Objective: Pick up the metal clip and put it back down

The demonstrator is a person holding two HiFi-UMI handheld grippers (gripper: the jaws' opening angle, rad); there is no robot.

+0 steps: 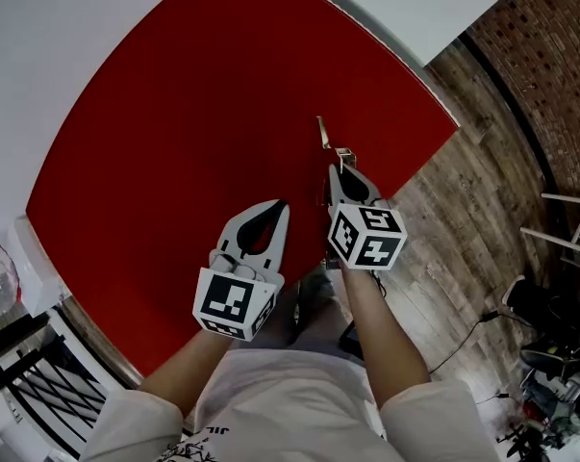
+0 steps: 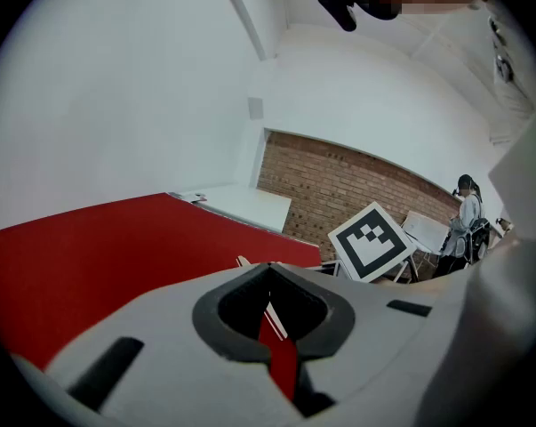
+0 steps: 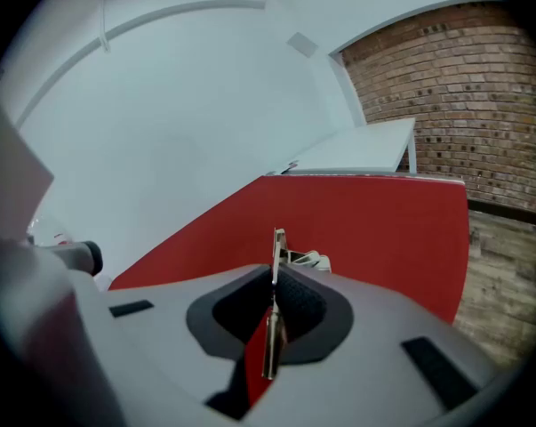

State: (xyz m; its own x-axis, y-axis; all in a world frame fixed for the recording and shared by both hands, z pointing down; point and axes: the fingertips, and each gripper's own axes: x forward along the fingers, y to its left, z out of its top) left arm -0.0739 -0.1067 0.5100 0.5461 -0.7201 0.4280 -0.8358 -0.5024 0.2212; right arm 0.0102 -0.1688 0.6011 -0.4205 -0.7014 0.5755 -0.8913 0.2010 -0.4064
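The flat desk (image 1: pixel 174 162) is red. The thin metal clip (image 1: pixel 324 135) is shiny silver. The wooden plank floor (image 1: pixel 463 219) is brown.

Head view overhead; gripper views skim tabletop (image 1: pixel 174 162)

No legible text. Coded square markers on cubes of left gripper (image 1: pixel 279 208), right gripper (image 1: pixel 340 169); shirt print (image 1: pixel 201 445) unreadable.
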